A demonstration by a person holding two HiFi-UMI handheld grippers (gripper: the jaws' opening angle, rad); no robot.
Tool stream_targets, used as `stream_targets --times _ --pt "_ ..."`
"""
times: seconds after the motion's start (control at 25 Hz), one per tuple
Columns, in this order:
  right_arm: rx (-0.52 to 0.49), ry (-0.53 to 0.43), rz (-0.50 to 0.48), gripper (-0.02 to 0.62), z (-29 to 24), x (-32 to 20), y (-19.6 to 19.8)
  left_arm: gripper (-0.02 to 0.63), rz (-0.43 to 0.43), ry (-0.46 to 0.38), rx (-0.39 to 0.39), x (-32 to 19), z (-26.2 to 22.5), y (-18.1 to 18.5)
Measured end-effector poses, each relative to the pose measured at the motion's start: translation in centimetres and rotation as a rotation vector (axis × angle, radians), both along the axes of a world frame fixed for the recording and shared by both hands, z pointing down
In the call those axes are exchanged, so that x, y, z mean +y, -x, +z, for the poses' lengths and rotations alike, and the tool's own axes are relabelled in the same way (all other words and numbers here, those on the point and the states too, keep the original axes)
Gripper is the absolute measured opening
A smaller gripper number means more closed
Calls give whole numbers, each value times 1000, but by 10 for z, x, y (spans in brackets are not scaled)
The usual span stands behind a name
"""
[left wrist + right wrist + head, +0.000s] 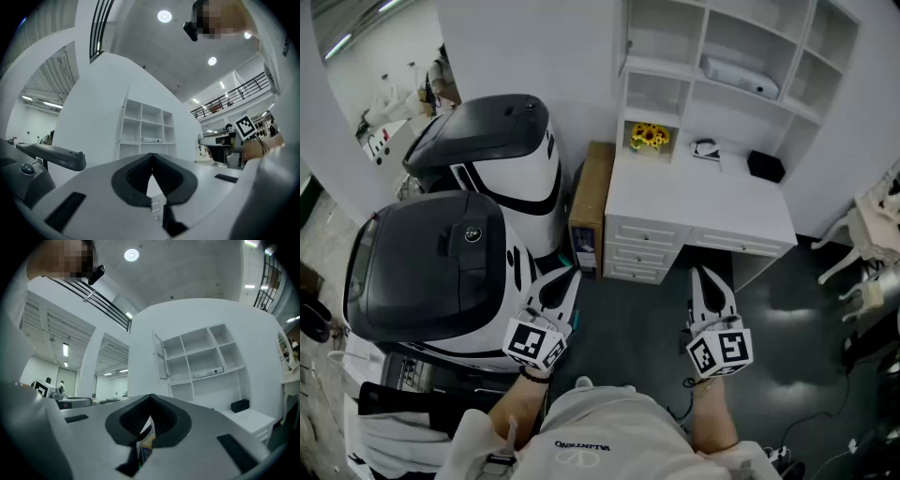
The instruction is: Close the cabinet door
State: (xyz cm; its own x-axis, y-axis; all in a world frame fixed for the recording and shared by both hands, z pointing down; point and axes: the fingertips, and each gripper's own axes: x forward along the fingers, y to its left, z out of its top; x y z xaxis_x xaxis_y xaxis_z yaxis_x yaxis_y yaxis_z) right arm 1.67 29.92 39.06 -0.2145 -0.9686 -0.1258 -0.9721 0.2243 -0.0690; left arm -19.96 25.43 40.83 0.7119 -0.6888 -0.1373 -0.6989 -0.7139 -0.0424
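Both hand-held grippers sit low in the head view. The left gripper (565, 277) is at lower centre-left and the right gripper (705, 277) at lower centre-right. Each has its jaws pressed together, tips meeting, with nothing gripped between them.

The narrow white cabinet door (161, 356) stands swung open at the left edge of the white shelf unit (756, 36), in the upper right of the head view and well apart from both grippers. The shelf unit sits on a white desk with drawers (698, 204). A bunch of yellow flowers (648, 137) rests in its lower left compartment, and a small black box (766, 166) sits on the desk top. Two large white-and-black machines (441, 267) fill the left side.
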Motion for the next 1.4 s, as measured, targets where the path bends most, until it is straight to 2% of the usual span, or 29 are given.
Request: stream_targets --times 0.56,0.8,1.12,1.4 --pt "-25 -2 -20 11 0 -15 24 3 20 23 18 0 6 18" --pt "-11 0 -7 11 0 -32 47 3 64 40 30 2 22 34" --pt "-4 23 -11 11 10 -48 79 3 66 74 39 -7 37 59" --pt "-5 34 -20 11 15 -62 85 3 59 91 38 -18 45 64"
